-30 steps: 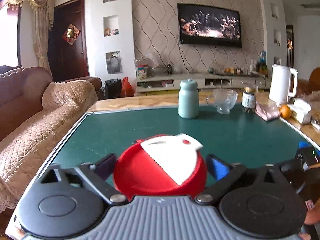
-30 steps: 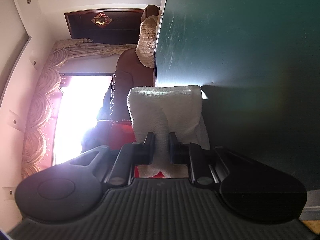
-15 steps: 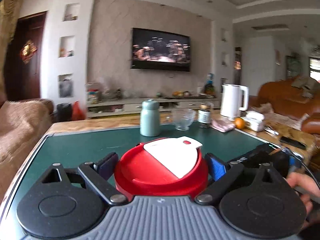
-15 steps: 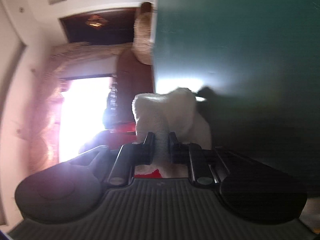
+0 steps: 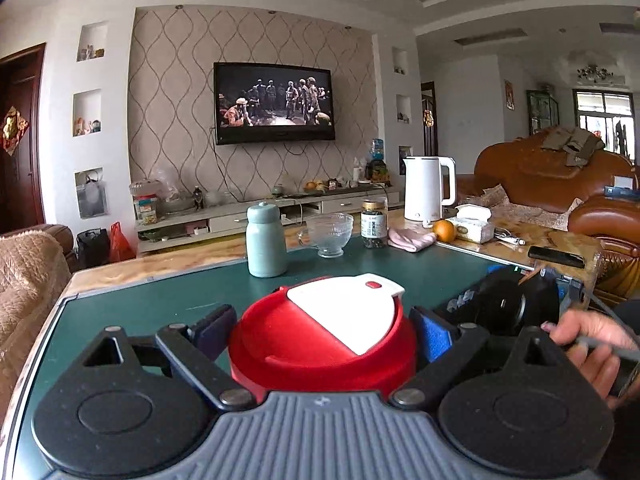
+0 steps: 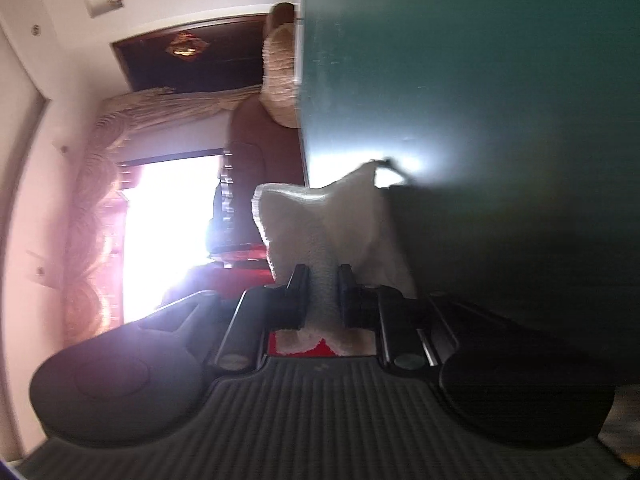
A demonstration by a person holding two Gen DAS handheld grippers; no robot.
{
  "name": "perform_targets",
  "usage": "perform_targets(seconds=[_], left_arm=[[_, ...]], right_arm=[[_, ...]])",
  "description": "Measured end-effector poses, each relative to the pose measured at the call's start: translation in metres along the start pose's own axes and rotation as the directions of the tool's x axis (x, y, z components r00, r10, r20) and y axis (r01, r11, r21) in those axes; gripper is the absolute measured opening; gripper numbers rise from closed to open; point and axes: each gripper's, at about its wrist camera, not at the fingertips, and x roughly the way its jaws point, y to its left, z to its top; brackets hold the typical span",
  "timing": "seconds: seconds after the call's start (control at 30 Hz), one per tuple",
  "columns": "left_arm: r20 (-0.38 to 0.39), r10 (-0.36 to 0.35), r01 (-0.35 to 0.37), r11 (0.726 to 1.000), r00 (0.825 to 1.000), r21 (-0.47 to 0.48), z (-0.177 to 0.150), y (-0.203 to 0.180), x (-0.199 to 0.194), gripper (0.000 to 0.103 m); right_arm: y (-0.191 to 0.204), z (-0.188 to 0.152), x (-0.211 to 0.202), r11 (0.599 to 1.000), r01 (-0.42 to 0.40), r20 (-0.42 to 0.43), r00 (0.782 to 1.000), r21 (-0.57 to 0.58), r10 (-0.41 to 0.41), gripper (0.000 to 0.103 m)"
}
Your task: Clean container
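Observation:
My left gripper [image 5: 322,330] is shut on a red container with a red and white flip lid [image 5: 324,332], held upright above the green table [image 5: 160,296]. Its blue fingertip pads [image 5: 434,330] press the container's sides. My right gripper [image 6: 323,294] is shut on a white cloth [image 6: 320,224], and its view is rolled sideways. A sliver of the red container [image 6: 324,348] shows just below the cloth. The right gripper's body [image 5: 508,304] and the hand holding it appear at the right of the left wrist view.
On the far side of the table stand a pale green bottle [image 5: 266,240], a glass bowl [image 5: 330,234], a jar [image 5: 374,220], a pink cloth [image 5: 412,240], an orange [image 5: 444,230] and a white kettle [image 5: 426,188]. A sofa [image 5: 28,280] is at the left.
The left gripper with the container has swung to the right and tilted up, showing more of the room's right side. The cloth in the right gripper has shifted and bunched.

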Motion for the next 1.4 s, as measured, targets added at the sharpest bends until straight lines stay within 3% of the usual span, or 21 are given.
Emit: perform_targets(seconds=[0.1, 0.23, 0.37, 0.47, 0.63, 0.77, 0.93, 1.03, 1.2, 1.4], left_arm=[[-0.001, -0.012, 0.012, 1.0, 1.0, -0.006, 0.0, 0.0, 0.001, 0.095], [0.011, -0.035, 0.035, 0.999, 0.999, 0.003, 0.006, 0.005, 0.01, 0.095], [0.055, -0.088, 0.086, 0.996, 0.995, 0.038, 0.017, -0.001, 0.033, 0.095], [0.08, -0.145, 0.139, 0.987, 0.986, 0.081, 0.028, -0.004, 0.053, 0.095], [0.036, -0.19, 0.185, 0.977, 0.981, 0.106, 0.019, -0.002, 0.074, 0.095], [0.037, -0.191, 0.189, 0.98, 0.981, 0.053, 0.015, 0.005, 0.071, 0.095], [-0.011, -0.218, 0.218, 0.973, 0.976, 0.07, 0.021, 0.009, 0.068, 0.095], [-0.035, -0.18, 0.182, 0.981, 0.983, 0.065, 0.024, 0.008, 0.07, 0.103], [-0.098, -0.049, 0.05, 0.999, 0.994, 0.003, 0.034, -0.005, 0.076, 0.103], [-0.173, 0.149, -0.163, 0.984, 0.974, -0.067, 0.041, -0.036, 0.07, 0.103]], right_arm=[[0.014, 0.001, -0.003, 0.996, -0.09, 0.004, 0.996, -0.024, 0.09, 0.019], [0.011, 0.007, -0.007, 0.997, -0.07, 0.026, 0.997, -0.03, 0.071, 0.019], [0.02, 0.008, -0.037, 0.996, -0.034, 0.105, 0.993, -0.088, 0.044, 0.019], [0.034, 0.01, -0.058, 0.99, -0.021, 0.183, 0.982, -0.141, 0.047, 0.019], [0.044, 0.008, -0.08, 0.973, 0.073, 0.291, 0.957, -0.218, -0.007, 0.019], [0.035, 0.003, -0.069, 0.979, 0.063, 0.266, 0.964, -0.196, -0.009, 0.019], [0.023, -0.003, -0.044, 0.986, 0.098, 0.255, 0.965, -0.135, -0.061, 0.019], [0.02, -0.008, -0.04, 0.985, 0.125, 0.262, 0.961, -0.118, -0.091, 0.019], [0.025, -0.018, -0.046, 0.983, 0.116, 0.275, 0.959, -0.141, -0.074, 0.019], [0.029, -0.018, -0.046, 0.981, 0.123, 0.277, 0.958, -0.15, -0.078, 0.019]])
